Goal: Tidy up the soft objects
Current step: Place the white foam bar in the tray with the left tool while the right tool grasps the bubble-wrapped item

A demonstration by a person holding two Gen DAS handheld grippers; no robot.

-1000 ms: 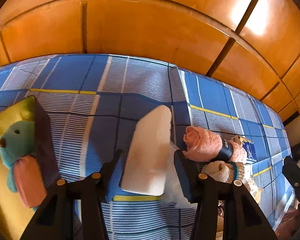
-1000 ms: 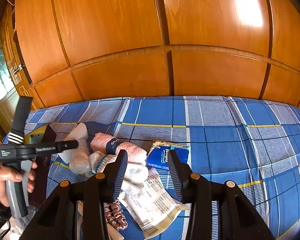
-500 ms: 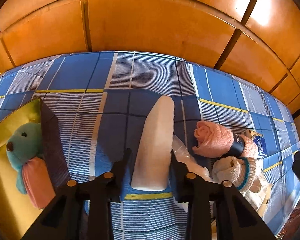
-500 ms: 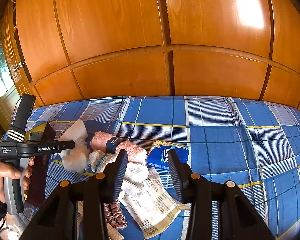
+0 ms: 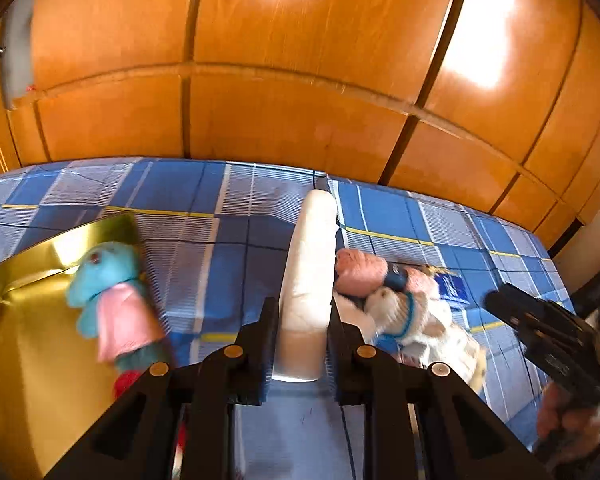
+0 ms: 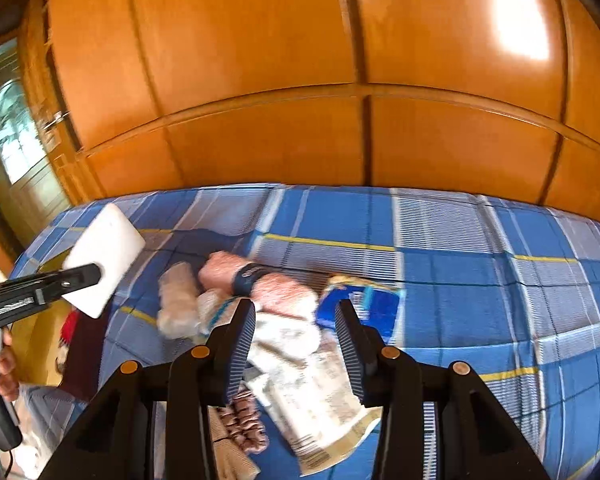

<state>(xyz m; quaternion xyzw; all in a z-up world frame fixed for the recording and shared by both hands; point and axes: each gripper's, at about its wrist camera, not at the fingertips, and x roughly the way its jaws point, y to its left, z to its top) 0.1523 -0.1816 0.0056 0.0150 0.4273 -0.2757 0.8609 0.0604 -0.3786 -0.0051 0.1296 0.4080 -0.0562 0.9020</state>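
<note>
Left gripper point(image 5: 299, 334) sits at the bottom of the left wrist view, its jaws clamped on a white foam pad point(image 5: 309, 280) that sticks up edge-on, lifted clear of the blue plaid bed point(image 5: 204, 248). To its left lies a gold box point(image 5: 28, 320) holding a blue plush toy point(image 5: 112, 292). To its right a pile of soft things rests on the bed, a pink rolled towel point(image 5: 364, 272) on top.

Right wrist view: right gripper point(image 6: 296, 340) hovers over that pile with jaws partly apart and nothing between them. Under and beyond it lie the towel point(image 6: 260, 280), a blue packet point(image 6: 364, 308), a paper bag point(image 6: 316, 400) and a scrunchie point(image 6: 244, 420). At far left the foam pad point(image 6: 104, 260) hangs in the other gripper, above the box.

By my reading the sorting is early: one toy is boxed, the pad is on its way, and most of the pile remains.
</note>
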